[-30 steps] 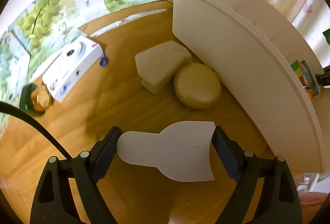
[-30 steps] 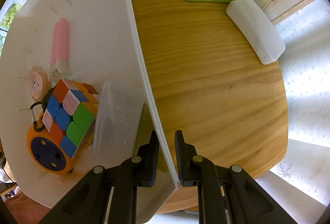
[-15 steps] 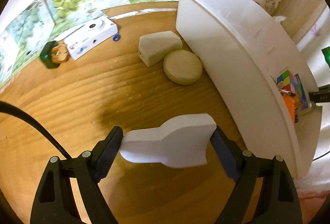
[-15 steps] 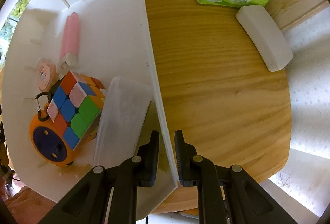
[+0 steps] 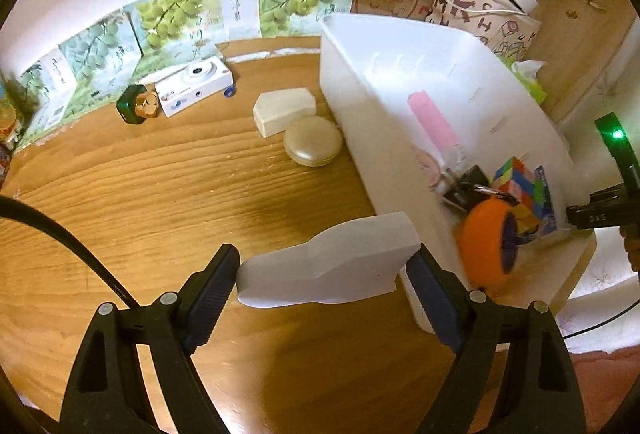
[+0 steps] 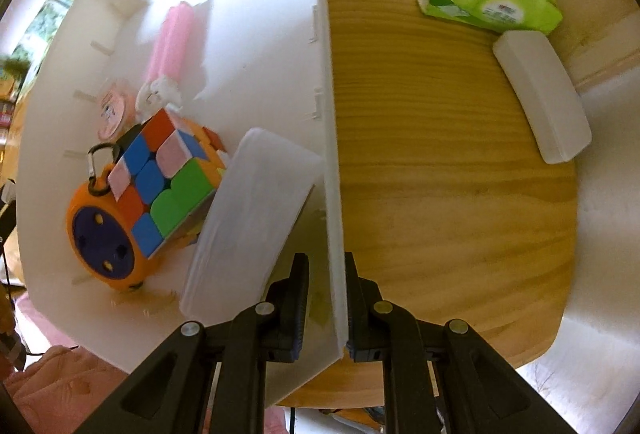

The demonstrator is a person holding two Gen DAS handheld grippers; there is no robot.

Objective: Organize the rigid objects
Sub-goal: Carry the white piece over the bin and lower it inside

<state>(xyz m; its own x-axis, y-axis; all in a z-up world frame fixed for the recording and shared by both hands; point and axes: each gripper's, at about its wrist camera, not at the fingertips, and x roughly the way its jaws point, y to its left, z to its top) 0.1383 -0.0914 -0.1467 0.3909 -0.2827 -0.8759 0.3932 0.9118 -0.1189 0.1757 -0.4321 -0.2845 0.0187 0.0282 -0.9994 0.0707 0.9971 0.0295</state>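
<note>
The left gripper holds a flat white block with a stepped, bottle-like outline between its two fingers; they are set wide apart and press on its two ends. The long axis of the block runs across the gripper, from finger to finger, and the block is lifted above the wooden tabletop. The large white plastic bin lies to the right of this block, and its near wall is just beside the block's right end. So the coming move, as I judge it, is to carry the block to the right, over that wall.

The right gripper is nearly closed and pinches the thin side wall of the bin, apparently to steady it.

The right wrist view shows the inside of the bin plainly: a colourful puzzle cube, an orange round case with a dark blue face, a pink cylinder and a translucent white lid-like piece. Free floor remains at the far end. The left wrist view alone shows the objects not yet packed: a beige wedge-shaped block, a round beige case and a white toy camera.
</note>
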